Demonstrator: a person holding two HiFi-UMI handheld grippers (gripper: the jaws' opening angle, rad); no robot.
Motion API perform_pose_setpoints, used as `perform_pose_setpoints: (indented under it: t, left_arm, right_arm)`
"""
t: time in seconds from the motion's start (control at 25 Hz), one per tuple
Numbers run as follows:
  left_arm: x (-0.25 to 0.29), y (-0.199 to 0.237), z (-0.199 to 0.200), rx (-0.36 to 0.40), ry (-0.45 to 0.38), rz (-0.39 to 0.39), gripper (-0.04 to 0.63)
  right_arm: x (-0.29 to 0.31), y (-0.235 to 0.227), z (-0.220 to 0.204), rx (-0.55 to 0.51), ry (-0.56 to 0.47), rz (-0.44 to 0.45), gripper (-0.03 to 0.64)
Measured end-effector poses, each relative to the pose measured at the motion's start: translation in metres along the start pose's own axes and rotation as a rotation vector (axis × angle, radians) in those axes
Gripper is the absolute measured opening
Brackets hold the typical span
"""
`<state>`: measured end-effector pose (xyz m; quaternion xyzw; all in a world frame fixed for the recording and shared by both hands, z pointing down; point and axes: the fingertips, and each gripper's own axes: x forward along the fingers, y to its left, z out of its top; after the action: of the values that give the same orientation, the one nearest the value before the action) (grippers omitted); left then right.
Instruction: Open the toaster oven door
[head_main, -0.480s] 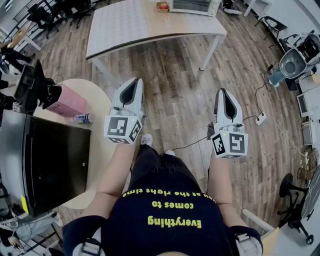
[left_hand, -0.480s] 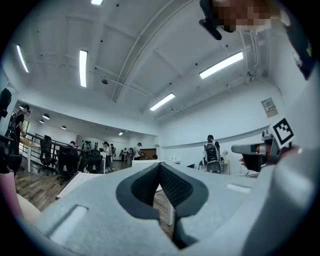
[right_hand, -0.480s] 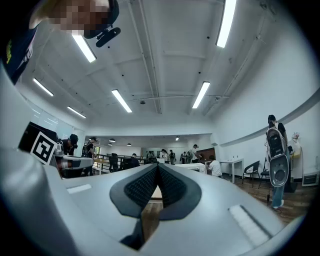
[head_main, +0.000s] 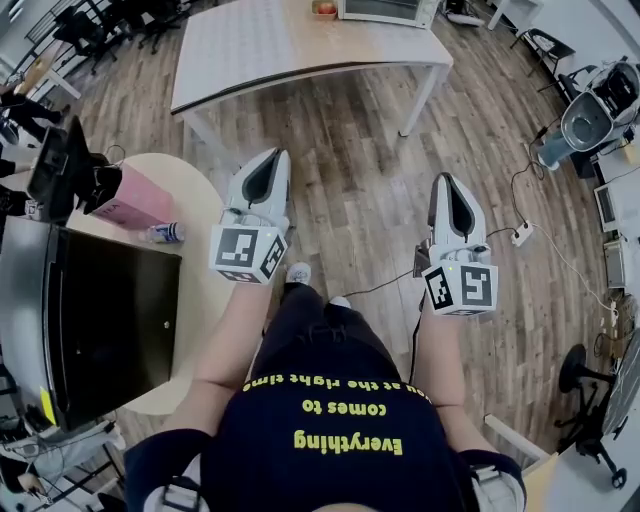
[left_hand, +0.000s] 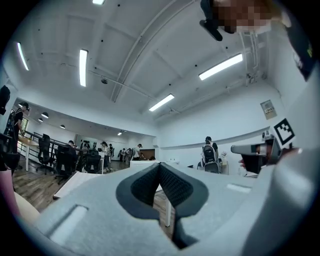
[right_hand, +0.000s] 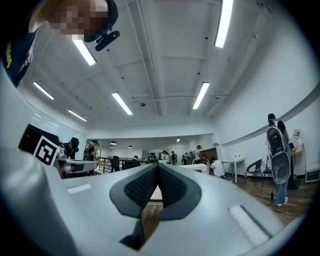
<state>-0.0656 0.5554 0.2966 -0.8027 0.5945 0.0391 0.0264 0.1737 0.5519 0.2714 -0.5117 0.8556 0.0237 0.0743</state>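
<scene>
Nothing's started on the oven (head_main: 388, 10) yet, this is just the approach. It sits at the far end of the long counter (head_main: 290, 50), cropped by the top edge of the head view, with a small red thing (head_main: 325, 11) just beside it. The door handle and hinge side can't be made out from here. The person stands well back from it on the wood floor (head_main: 370, 160), holding both claws out in front, roughly level. The left claw (head_main: 268, 156) is closed with nothing in it. Same goes for the right claw (head_main: 447, 180): pads pressed together, empty.

Next move, best guess: walk along or round the counter to the oven's front, spread one claw's jaws and get them on the handle.

Room-wise, straight ahead is open floor up to the counter's near edge and its leg (head_main: 425, 100). On the left there's a round counter (head_main: 195, 205) close by the left claw, carrying a pink box (head_main: 135, 203), a bottle (head_main: 163, 236) and a black case (head_main: 105, 320). On the right a power strip (head_main: 520, 237) and its cable lie on the floor, so that side looks like a trip risk.
</scene>
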Motion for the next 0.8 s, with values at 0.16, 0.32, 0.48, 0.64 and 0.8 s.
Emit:
perform_pose_setpoints:
  t: [0.16,0.32,0.48,0.64,0.8]
  left_arm:
    - [0.009,0.003,-0.002,0.000,0.007,-0.004,0.002]
    - [0.027,0.015,-0.004,0.004,0.006,-0.003,0.002]
    - [0.054,0.031,-0.009,-0.005,0.006,-0.015,0.003]
    - [0.097,0.052,-0.014,-0.029,0.017,-0.027,0.107]
    - [0.141,0.080,-0.020,-0.045,0.025,-0.042,0.196]
  right_arm:
    - [0.011,-0.002,-0.003,0.022,0.006,0.000,0.011]
    - [0.033,-0.006,-0.009,0.032,0.012,0.000,0.011]
    - [0.064,-0.014,-0.019,0.044,0.031,-0.011,0.011]
    - [0.104,-0.024,-0.028,0.077,0.050,-0.009,0.125]
    - [0.149,-0.033,-0.034,0.082,0.050,-0.037,0.205]
